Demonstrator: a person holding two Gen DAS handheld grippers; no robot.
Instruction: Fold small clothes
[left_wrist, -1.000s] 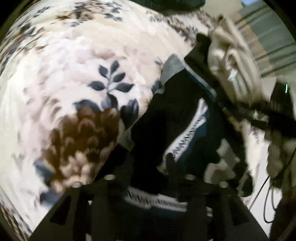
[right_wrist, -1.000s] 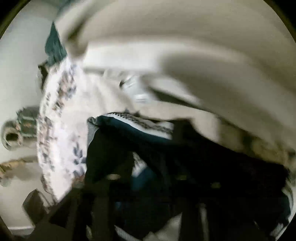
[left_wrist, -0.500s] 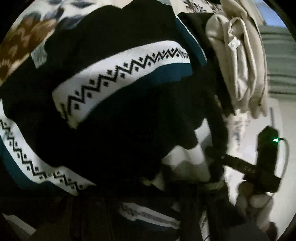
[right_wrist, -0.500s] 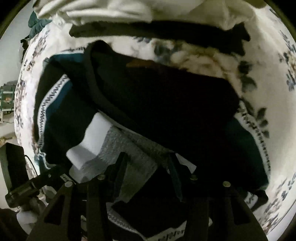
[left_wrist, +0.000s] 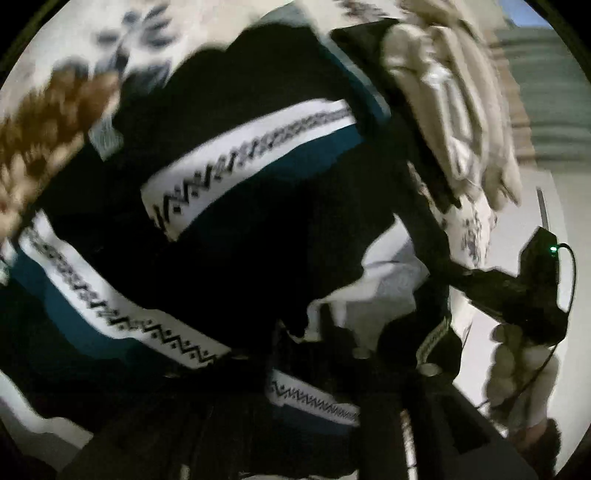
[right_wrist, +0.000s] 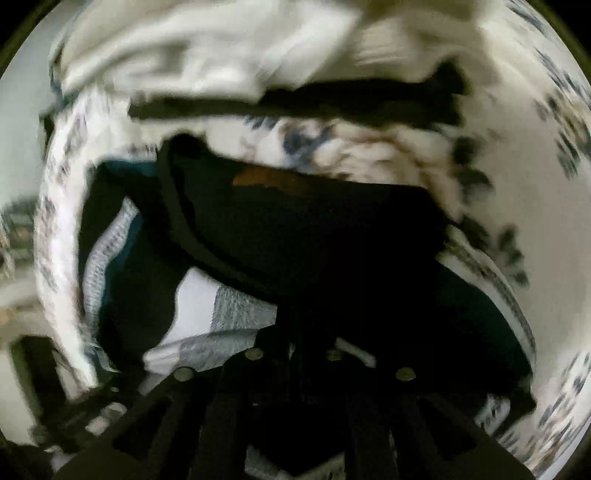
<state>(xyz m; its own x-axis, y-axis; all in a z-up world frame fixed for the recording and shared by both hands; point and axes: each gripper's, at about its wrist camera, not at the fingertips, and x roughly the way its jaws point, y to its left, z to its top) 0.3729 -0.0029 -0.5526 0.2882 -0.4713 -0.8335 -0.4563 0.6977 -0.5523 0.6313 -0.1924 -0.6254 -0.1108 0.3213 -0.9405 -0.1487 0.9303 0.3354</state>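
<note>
The dark patterned sweater, spread on the floral blanket, looks soft, limp and light, best pinched at hems; left gripper has just reopened partway, right gripper has been narrowing, neither grip discernible.

Floral blanket (cream, brown and blue blooms) covers the surface. Dark sweater with white zigzag bands lies near; beige folded clothes far right.

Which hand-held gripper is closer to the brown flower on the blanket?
Left. The left hand-held gripper, jaws just opening with the sweater between them, has the brown flower to its upper left. The right hand-held gripper, jaws just closing at the sweater's edge, is farther, on the opposite side.
</note>
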